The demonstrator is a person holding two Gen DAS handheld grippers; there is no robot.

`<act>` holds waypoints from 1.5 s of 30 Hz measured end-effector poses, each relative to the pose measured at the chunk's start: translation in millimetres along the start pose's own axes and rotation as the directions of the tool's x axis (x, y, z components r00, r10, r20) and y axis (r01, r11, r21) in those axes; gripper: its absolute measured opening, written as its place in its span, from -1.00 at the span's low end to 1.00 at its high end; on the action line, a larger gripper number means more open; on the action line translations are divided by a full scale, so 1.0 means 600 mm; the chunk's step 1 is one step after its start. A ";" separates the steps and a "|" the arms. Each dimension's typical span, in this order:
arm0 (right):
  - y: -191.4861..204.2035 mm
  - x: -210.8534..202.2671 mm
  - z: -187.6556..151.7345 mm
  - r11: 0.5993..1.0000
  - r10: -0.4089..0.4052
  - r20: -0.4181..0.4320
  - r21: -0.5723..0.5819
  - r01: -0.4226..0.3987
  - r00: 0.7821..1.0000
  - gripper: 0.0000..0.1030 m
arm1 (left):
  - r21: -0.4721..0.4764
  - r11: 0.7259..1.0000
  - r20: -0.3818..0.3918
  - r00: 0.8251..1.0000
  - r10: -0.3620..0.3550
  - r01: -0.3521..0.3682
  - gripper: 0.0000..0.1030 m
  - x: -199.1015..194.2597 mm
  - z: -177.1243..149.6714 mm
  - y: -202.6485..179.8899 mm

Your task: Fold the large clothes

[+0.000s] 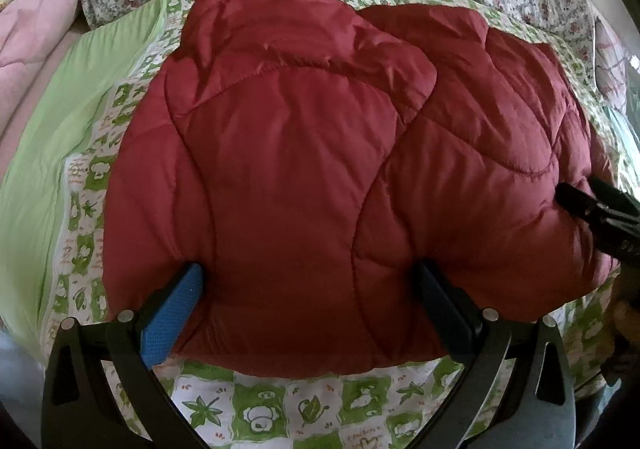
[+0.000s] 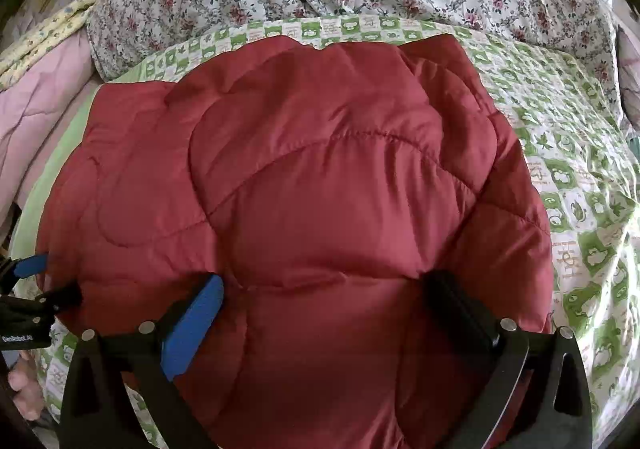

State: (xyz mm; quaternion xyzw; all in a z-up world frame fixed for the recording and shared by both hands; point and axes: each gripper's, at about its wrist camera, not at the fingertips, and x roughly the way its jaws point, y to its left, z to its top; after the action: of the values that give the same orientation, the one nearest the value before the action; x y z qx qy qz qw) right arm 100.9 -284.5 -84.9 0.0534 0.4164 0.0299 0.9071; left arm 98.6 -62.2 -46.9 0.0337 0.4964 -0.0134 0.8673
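Folded red quilted jacket [image 1: 304, 169] on green-patterned bed sheet [image 1: 280, 409], near its front edge, left gripper [image 1: 308, 289] and right gripper [image 2: 324, 297] each spread wide, fingers pressing the padding between them

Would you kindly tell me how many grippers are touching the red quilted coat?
2. The left gripper straddles the red quilted coat at its near-left edge; the right gripper straddles its near-right edge. Both jaws are spread wide.

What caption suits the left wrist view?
Left hand-held gripper straddles folded red quilted jacket on green-patterned bedsheet.
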 end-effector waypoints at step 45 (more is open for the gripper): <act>0.005 -0.029 0.062 0.998 0.060 0.040 -0.001 -0.060 0.997 0.77 | -0.040 0.999 0.046 0.998 0.035 -0.033 1.00 0.073 0.114 0.044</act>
State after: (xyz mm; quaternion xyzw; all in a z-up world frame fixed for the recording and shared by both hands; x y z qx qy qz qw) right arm 117.7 -286.1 -47.3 0.0665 0.3963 0.0558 0.9140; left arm 181.4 -40.4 -48.8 0.0250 0.4754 0.0104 0.8794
